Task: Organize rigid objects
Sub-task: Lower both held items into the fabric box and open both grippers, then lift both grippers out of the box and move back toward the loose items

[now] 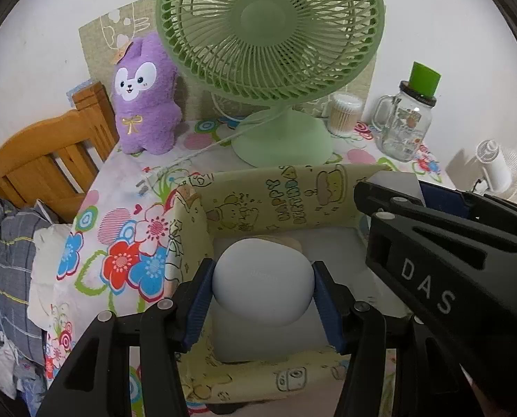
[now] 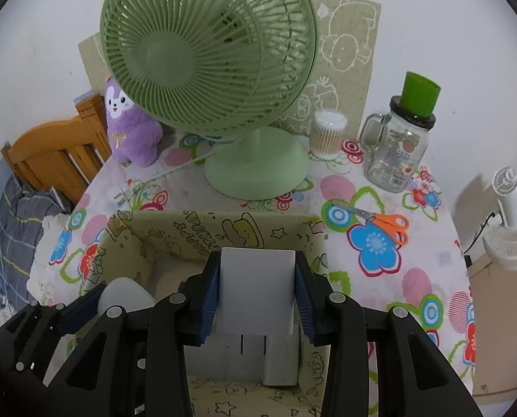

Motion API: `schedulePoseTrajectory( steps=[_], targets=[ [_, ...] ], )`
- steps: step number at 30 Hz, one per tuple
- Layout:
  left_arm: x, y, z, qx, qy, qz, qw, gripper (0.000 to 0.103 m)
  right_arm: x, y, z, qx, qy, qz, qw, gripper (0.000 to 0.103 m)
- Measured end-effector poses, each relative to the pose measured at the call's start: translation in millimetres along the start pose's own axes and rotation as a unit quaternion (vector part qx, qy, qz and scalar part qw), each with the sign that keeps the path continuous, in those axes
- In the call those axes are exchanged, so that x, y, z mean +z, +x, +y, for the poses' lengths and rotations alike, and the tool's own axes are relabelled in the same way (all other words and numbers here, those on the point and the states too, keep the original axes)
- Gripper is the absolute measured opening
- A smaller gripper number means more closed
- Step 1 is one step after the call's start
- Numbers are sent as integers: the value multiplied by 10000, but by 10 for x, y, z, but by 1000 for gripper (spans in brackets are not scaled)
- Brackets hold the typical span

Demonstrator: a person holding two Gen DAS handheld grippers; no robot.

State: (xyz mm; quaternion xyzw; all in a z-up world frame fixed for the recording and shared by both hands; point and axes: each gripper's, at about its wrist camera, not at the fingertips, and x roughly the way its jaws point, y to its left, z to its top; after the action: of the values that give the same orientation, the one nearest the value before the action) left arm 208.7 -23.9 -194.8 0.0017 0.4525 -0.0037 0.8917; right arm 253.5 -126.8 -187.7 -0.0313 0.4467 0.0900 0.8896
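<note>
Now your left gripper (image 1: 262, 278), clamped on a pale rounded egg-shaped case (image 1: 261, 279), hangs directly above the yellow cartoon-printed fabric box (image 1: 279, 191); your right gripper (image 2: 257, 290), beside it, clamps an upright white rectangular block (image 2: 257, 288).

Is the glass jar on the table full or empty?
Empty: the table's flower pattern shows straight through the glass jar, and a green cup stands on its lid.

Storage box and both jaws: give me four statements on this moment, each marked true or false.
1. The left gripper has its jaws shut on a rounded white object. True.
2. The right gripper is empty. False: it grips a flat white box.
3. Both held items are over the yellow cartoon-print storage box. True.
4. The orange-handled scissors lie inside the box. False: they lie on the floral tablecloth beside it.
</note>
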Motion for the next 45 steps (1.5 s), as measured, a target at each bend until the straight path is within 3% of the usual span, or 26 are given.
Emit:
schedulePoseTrajectory(
  steps=[8,14,22,23,24,26,34,38,45],
  targets=[
    [0,116,34,65,-23,95,9999,58,-15,185,11,1,-30,161,9999,42],
    [1,100,-12,56,86,-39,9999,74,-27,283,-6,-45,-29,238,9997,42],
    [12,112,28,120,19,-25,9999,81,-19,366,18,55,-4,342,9994,44],
    [13,111,35,97,13,-24,9999,81,-15,366,30,16,-21,338,9994,49],
    [11,111,39,84,13,-21,10000,82,-12,367,36,-11,-35,332,9994,60],
    [11,111,40,55,25,-17,10000,83,-10,341,36,-67,-59,260,9996,69],
    [10,33,-22,-107,62,-47,9999,95,-52,189,1,-22,-80,193,9998,78],
    [11,-41,-31,-146,58,-83,9998,100,-87,65,4,-113,-87,101,9998,87],
    [5,-178,-24,-184,84,-163,9997,103,-123,-81,-12,-223,-37,128,9997,87]
  ],
)
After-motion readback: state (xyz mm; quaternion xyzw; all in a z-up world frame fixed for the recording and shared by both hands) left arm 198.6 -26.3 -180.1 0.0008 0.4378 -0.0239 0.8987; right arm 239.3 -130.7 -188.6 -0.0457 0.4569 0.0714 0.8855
